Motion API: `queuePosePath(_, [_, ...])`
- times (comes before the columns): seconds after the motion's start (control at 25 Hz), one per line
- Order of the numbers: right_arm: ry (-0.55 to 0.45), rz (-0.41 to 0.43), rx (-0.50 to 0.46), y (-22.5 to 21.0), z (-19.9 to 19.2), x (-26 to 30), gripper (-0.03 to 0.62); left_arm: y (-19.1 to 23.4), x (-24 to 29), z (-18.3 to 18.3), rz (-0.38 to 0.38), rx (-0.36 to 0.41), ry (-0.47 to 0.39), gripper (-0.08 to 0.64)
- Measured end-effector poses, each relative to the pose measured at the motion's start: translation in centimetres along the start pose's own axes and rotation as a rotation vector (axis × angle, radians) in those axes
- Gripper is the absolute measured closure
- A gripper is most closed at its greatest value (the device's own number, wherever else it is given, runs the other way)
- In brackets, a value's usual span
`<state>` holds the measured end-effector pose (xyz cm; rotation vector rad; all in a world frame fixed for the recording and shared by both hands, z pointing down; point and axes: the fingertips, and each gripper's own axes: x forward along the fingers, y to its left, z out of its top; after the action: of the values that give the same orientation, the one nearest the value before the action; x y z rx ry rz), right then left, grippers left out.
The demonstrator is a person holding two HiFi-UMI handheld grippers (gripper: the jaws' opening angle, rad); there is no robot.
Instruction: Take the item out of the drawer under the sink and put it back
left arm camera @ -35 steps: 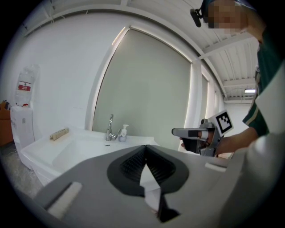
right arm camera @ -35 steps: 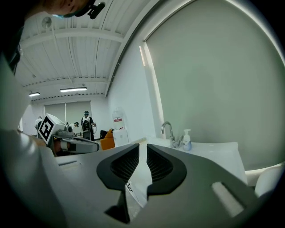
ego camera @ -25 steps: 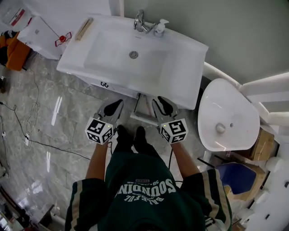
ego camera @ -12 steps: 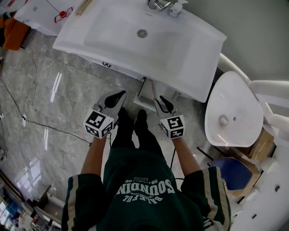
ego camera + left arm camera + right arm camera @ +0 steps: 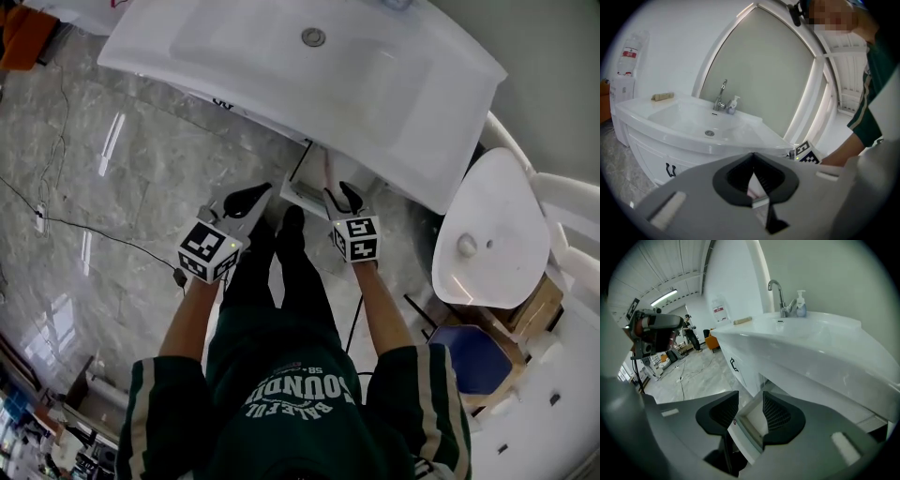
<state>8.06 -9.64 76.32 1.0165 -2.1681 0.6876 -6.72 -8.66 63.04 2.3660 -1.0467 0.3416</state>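
Note:
Under the white sink (image 5: 394, 84), a white drawer (image 5: 309, 183) stands pulled out. My right gripper (image 5: 343, 197) is at its front edge. In the right gripper view, that gripper (image 5: 750, 411) has its jaws opening to either side of the drawer's front wall (image 5: 752, 425), and the pads do not press on it. My left gripper (image 5: 251, 197) hangs left of the drawer, apart from it. In its own view the left gripper (image 5: 753, 169) has its tips together with nothing held. The drawer's inside is mostly hidden, so I cannot make out an item.
A white toilet (image 5: 487, 234) stands to the right, with a blue bin (image 5: 473, 361) in front of it. The person's feet (image 5: 281, 230) are just before the drawer. A cable (image 5: 94, 234) runs over the marble floor. A tap (image 5: 721, 93) and soap bottle (image 5: 733, 104) stand on the sink.
Both grippers have moved forward toward the drawer, and the sink has slid up in the head view. The right gripper's jaws stand wider apart than before.

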Motion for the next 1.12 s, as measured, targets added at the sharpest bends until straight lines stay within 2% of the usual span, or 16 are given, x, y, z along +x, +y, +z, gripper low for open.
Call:
queuePosePath(0.24, [0.139, -0.016, -0.046, -1.9, -4.0, 6.2, 0.453, 1.2, 0.9, -1.9, -0.005, -0.025, 0.002, 0.511])
queuePosePath(0.56, [0.285, -0.051, -0.056, -4.7, -8.9, 11.2, 0.453, 2.1, 1.3, -4.7, -0.021, -0.056, 0.029, 0.511])
queuePosePath(0.76, [0.343, -0.065, -0.066, -5.8, -10.3, 13.6, 0.453, 2.5, 1.8, -5.2, -0.027, -0.056, 0.026, 0.511])
queuePosePath(0.96, [0.399, -0.059, -0.036, -6.5, -13.0, 15.4, 0.453, 2.5, 2.1, -6.5, -0.035, -0.066, 0.044, 0.511])
queuePosePath(1.12, [0.456, -0.087, -0.029, -6.9, -13.9, 16.0, 0.454, 2.5, 2.0, -6.8, -0.038, -0.074, 0.056, 0.511])
